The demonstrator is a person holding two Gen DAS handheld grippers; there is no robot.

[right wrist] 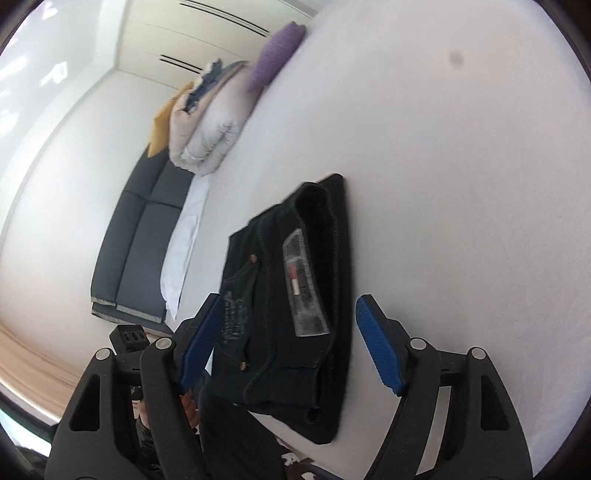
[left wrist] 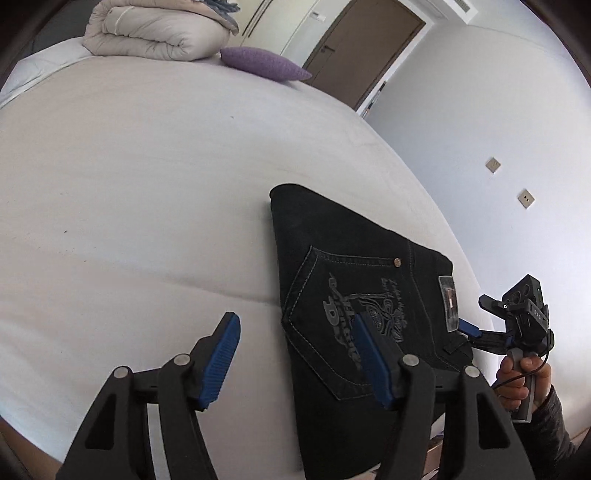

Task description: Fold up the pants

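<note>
Black pants (left wrist: pixel 354 280) lie folded near the bed's (left wrist: pixel 129 184) edge, pocket side up. Left gripper (left wrist: pixel 295 360) and right gripper (right wrist: pixel 290 345): jaws released, nothing grasped, apparently hovering just over the pants. Duvet (left wrist: pixel 147 33) at far corner.

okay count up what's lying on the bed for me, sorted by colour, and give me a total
Black: 1, the folded black denim pants near the edge of the white bed.
Purple: 1, the purple knitted cushion.
Beige: 1, the rolled beige quilted duvet.
Blue: 1, a blue patterned cloth on top of the duvet, only partly in view.
Total: 4
</note>
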